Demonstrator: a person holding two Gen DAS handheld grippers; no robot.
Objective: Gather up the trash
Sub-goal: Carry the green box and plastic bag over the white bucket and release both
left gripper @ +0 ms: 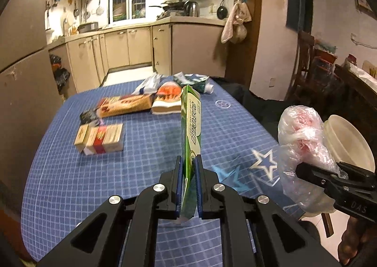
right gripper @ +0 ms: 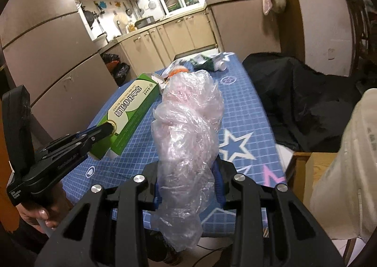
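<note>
Carrying two pieces of trash clear of the table (left gripper: pixel 70 172): left tool (left gripper: pixel 188 172) clamped narrow on the lower end of a flattened green carton (left gripper: pixel 190 130), held edge-up above the blue checked cloth; right tool (right gripper: pixel 188 180) closed on a crumpled clear plastic bag (right gripper: pixel 188 125), lifted off the surface too. Probably mid-transport, pickup done for both. Left behind on the table: small red-and-tan boxes (left gripper: pixel 100 138), a long biscuit box (left gripper: pixel 126 105), an orange packet (left gripper: pixel 168 97) and a green tube (left gripper: pixel 198 83) at the far end. Next, likely swinging both loads over to the pale round bin (left gripper: pixel 348 144) just beside the right tool, then opening over its mouth. Worth watching: bag light and springy, apt to cling to the pads on release.
</note>
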